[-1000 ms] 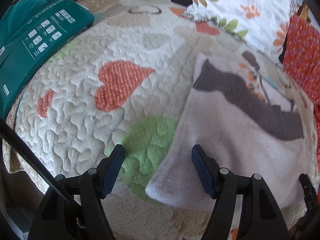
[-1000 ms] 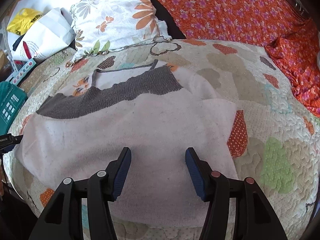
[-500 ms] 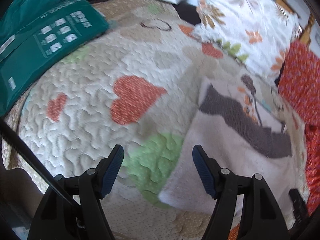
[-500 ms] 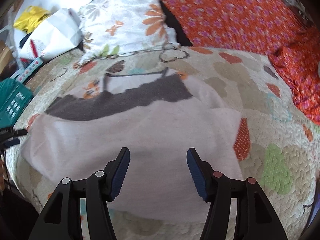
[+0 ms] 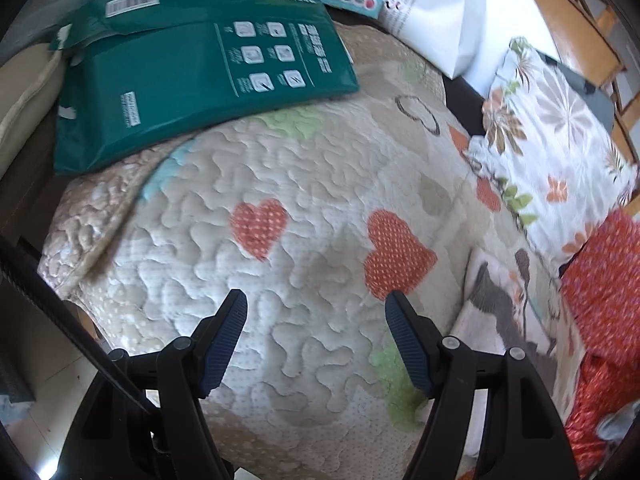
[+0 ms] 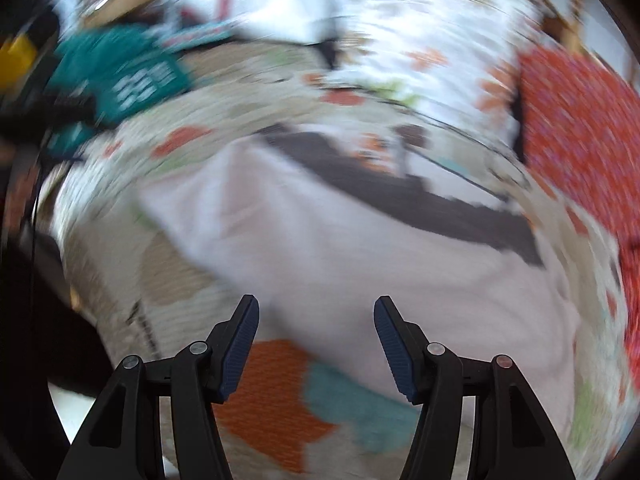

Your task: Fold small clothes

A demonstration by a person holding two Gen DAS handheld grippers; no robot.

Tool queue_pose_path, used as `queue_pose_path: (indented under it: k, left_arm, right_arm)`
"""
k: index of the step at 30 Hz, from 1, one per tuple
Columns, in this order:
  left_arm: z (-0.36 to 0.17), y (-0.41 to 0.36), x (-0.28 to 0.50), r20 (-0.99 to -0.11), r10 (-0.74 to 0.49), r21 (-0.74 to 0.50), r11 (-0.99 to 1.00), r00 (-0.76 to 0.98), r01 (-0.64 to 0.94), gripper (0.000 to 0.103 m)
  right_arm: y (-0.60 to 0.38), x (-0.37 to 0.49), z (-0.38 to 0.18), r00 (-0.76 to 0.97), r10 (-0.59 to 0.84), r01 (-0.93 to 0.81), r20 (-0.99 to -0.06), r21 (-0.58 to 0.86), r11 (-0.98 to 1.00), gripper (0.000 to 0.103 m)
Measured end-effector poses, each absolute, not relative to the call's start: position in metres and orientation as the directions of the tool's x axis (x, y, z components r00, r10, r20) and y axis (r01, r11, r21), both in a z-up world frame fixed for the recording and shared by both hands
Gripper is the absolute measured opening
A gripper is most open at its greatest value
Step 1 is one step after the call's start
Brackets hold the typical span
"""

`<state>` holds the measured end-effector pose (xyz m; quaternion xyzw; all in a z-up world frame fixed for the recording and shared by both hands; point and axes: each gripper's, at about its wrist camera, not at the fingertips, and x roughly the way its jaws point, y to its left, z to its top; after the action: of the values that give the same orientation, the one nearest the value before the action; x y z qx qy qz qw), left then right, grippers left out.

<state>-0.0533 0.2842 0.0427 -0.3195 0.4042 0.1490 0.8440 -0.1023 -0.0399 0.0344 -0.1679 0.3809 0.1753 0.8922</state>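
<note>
Your left wrist camera looks steeply down, close over the heart-patterned quilted bedspread (image 5: 304,208). Your right wrist camera, blurred, faces the folded pale garment with a grey band (image 6: 360,248). Both share the green printed package (image 5: 208,68).

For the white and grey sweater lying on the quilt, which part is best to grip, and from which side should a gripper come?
Probably the plain white hem edge of the sweater, nearest the open right gripper. The sweater lies flat on the quilt, and that edge is free and uncovered, so coming in low from the near side should let one finger slide under it. The view is blurred, so the exact edge line is unsure.
</note>
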Motion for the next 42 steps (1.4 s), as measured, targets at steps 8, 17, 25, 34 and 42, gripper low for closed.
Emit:
queue_pose_path:
  k: [8, 17, 25, 34, 42]
  left_arm:
    - [0.056, 0.298, -0.062, -0.739, 0.032, -0.442, 0.732, 0.673, -0.519, 0.071]
    - [0.054, 0.313, -0.071, -0.735, 0.073, -0.451, 0.689, 0.674, -0.567, 0.071]
    - [0.056, 0.280, -0.058, -0.736, 0.063, -0.411, 0.749, 0.674, -0.519, 0.071]
    - [0.076, 0.198, -0.036, -0.742, -0.040, -0.322, 0.897, 0.669, -0.304, 0.072]
    - [0.076, 0.072, -0.014, -0.780, -0.240, -0.317, 0.948, 0.578, -0.034, 0.072]
  right_arm:
    - [0.060, -0.095, 0.007, 0.714, 0.114, -0.519, -0.691, -0.413, 0.749, 0.065]
    - [0.113, -0.037, 0.009, 0.727, 0.045, -0.446, -0.685, -0.422, 0.790, 0.026]
    - [0.009, -0.020, 0.092, 0.732, 0.181, -0.284, -0.657, -0.053, 0.957, 0.014]
    - [-0.242, -0.078, 0.109, 0.793, 0.036, 0.163, -0.608, 0.269, 0.949, 0.012]
    - [-0.320, -0.119, 0.029, 0.714, 0.114, 0.292, -0.691, 0.442, 0.848, 0.012]
